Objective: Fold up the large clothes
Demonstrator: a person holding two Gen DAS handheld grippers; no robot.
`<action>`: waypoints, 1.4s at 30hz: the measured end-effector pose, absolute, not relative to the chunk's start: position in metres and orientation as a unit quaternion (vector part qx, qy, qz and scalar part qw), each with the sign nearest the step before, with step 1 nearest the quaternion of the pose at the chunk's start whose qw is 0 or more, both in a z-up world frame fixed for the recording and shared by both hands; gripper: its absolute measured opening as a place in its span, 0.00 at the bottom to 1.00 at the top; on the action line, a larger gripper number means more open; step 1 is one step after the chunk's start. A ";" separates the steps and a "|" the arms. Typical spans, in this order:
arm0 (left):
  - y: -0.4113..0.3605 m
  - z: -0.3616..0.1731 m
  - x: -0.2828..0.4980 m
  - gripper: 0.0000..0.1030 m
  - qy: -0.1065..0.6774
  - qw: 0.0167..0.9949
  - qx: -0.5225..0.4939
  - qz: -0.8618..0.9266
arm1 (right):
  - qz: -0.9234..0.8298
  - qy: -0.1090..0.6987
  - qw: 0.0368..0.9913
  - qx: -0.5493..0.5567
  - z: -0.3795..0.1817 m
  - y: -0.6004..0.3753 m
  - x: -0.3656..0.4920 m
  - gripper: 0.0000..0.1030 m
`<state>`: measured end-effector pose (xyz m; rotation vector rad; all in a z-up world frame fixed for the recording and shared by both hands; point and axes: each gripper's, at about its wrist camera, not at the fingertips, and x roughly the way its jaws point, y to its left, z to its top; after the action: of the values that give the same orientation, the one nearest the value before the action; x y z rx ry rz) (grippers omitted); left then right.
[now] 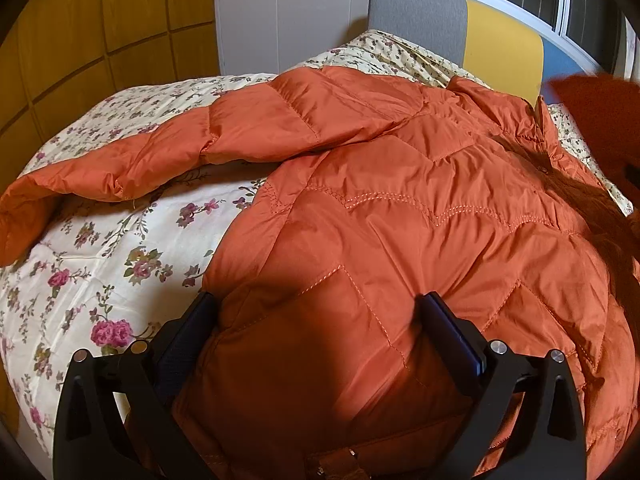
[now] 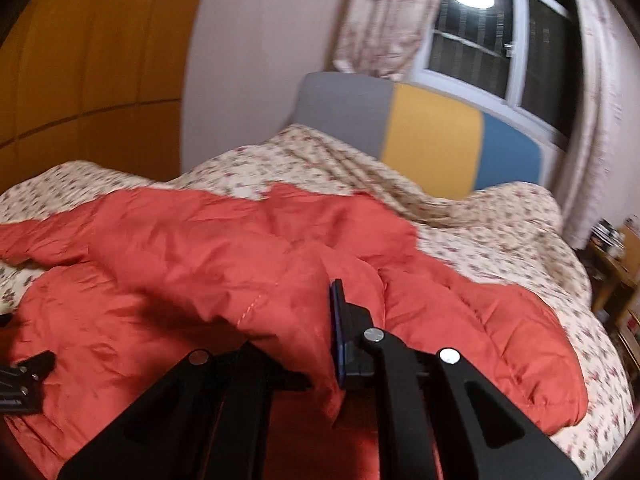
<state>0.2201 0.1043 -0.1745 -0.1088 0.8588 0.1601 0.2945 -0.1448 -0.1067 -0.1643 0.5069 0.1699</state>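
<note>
Jacket [image 1: 400,208], orange and quilted, lay on the floral bed [image 1: 100,248]; left tool [image 1: 316,312] straddled its hem, spread wide; right tool [image 2: 320,320] pinched a fold.

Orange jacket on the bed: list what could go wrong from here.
1. The right gripper pinches only a thin ridge of the orange jacket, so slippery fabric may slide out.
2. The left gripper is open astride the hem, holding nothing.
3. The spread sleeve could drag on the floral quilt.
</note>
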 end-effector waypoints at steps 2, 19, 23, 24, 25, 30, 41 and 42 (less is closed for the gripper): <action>0.104 -0.174 0.221 0.97 0.415 0.905 -0.052 0.078 | 0.102 0.259 0.957 -0.082 -0.109 -0.124 0.319 0.07; 0.094 -0.162 0.224 0.97 0.438 0.894 -0.009 0.092 | 0.199 0.278 0.940 0.002 -0.093 -0.173 0.264 0.69; 0.082 -0.121 0.222 0.97 0.403 0.910 -0.013 0.092 | 0.099 0.262 0.956 0.086 -0.087 -0.248 0.272 0.63; 0.078 -0.112 0.223 0.97 0.389 0.917 -0.021 0.087 | 0.062 0.269 0.956 0.100 -0.089 -0.266 0.281 0.54; 0.072 -0.103 0.227 0.97 0.378 0.922 -0.027 0.078 | 0.038 0.277 0.954 0.109 -0.090 -0.277 0.287 0.49; 0.023 -0.093 0.280 0.97 0.362 0.932 0.000 0.028 | -0.033 0.330 0.933 0.142 -0.117 -0.328 0.329 0.36; -0.008 -0.174 0.356 0.97 0.417 0.908 0.035 0.018 | -0.073 0.404 0.901 0.140 -0.172 -0.346 0.340 0.29; -0.008 -0.176 0.356 0.97 0.417 0.908 0.039 0.019 | -0.074 0.401 0.902 0.140 -0.166 -0.347 0.339 0.29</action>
<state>0.3565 -0.0080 -0.1756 0.0803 0.8605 0.0396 0.3386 -0.3469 -0.1662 0.2894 0.8292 -0.1532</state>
